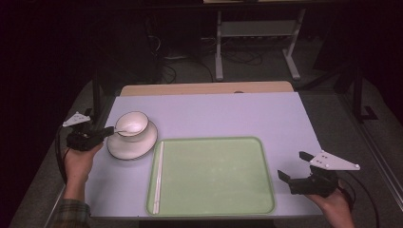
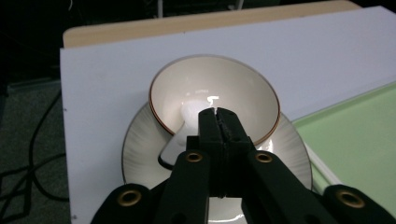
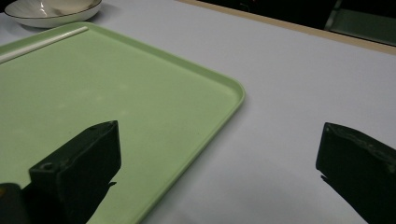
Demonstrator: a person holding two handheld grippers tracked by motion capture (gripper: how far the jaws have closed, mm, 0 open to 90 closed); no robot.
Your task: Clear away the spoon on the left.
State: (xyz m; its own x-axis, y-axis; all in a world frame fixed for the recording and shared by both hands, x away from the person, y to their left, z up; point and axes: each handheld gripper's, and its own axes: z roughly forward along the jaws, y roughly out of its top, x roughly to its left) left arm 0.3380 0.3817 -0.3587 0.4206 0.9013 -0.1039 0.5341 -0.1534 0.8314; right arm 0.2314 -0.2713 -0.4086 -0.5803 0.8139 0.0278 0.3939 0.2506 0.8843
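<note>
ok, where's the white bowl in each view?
High view: the white bowl sits left of centre on its saucer, past the green tray's left corner.
Left gripper view: bowl in the centre, just above the shut jaws.
Right gripper view: top left corner, cut by the frame.
Shared landmark: the green tray.

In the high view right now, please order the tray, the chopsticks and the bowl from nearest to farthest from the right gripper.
1. Tray: just left of the right gripper.
2. Chopsticks: along the tray's left edge.
3. Bowl: far left, on a saucer.
</note>
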